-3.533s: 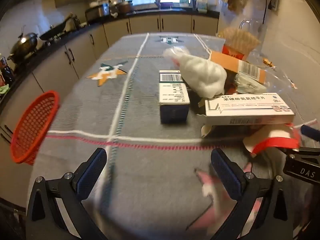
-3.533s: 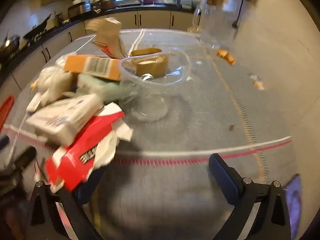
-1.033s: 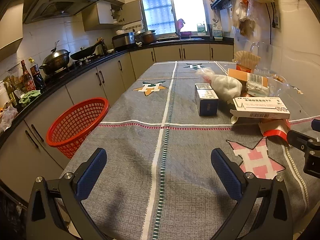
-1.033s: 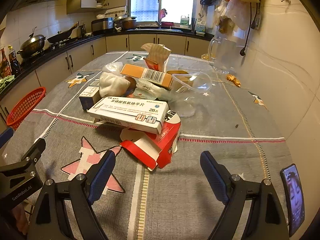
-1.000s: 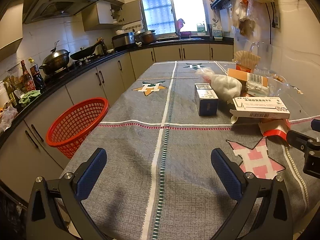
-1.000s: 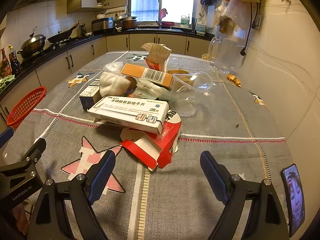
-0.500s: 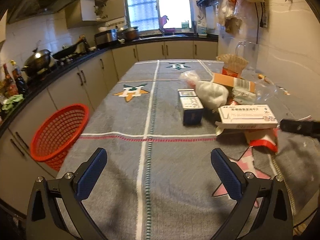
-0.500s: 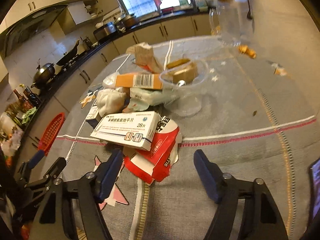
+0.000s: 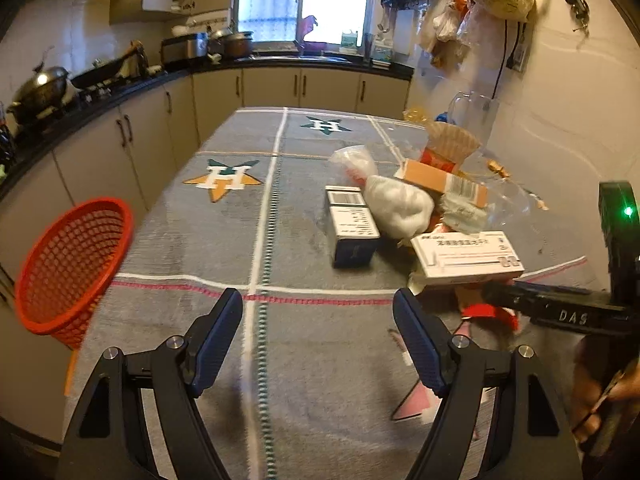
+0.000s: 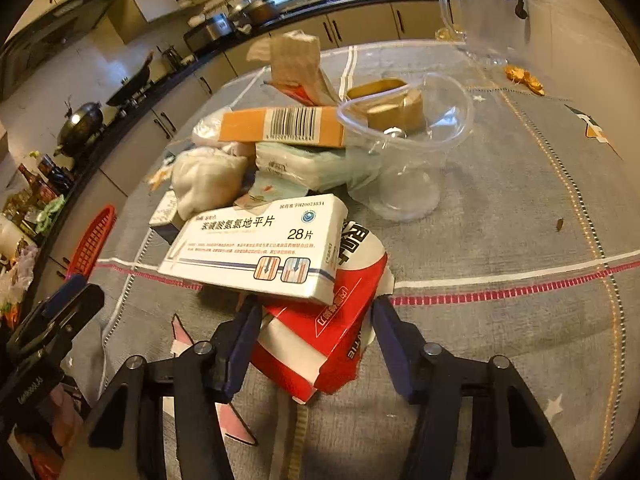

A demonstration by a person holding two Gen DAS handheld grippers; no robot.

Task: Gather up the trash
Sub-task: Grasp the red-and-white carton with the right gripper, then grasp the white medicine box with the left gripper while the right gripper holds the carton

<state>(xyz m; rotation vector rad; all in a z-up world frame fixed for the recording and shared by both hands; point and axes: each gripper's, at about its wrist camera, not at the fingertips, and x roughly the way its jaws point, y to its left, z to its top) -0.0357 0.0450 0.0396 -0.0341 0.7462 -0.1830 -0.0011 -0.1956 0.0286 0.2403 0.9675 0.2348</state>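
Observation:
A pile of trash lies on the grey star-patterned tablecloth (image 10: 500, 208). In the right wrist view a crushed red and white carton (image 10: 332, 320) sits between the fingers of my right gripper (image 10: 316, 320). Its jaws are closing around the carton, and the pads are not clearly pressing on it. A white medicine box (image 10: 256, 248) rests on the carton's far end. My left gripper (image 9: 318, 320) hovers over bare cloth with its jaws closing on nothing. The red basket (image 9: 72, 264) hangs off the table's left edge. My right gripper (image 9: 560, 308) shows at the right of the left wrist view.
Behind the carton lie an orange barcode box (image 10: 280, 126), a white wadded bag (image 10: 208, 180), a blue and white box (image 9: 350, 224) and a clear plastic cup (image 10: 408, 148). A glass jug (image 10: 480, 12) stands by the wall. Kitchen counters run along the left.
My right gripper moved forward and down, so the red carton now lies between its narrowing fingers. The left gripper's fingers have drawn closer together and its view has shifted toward the pile.

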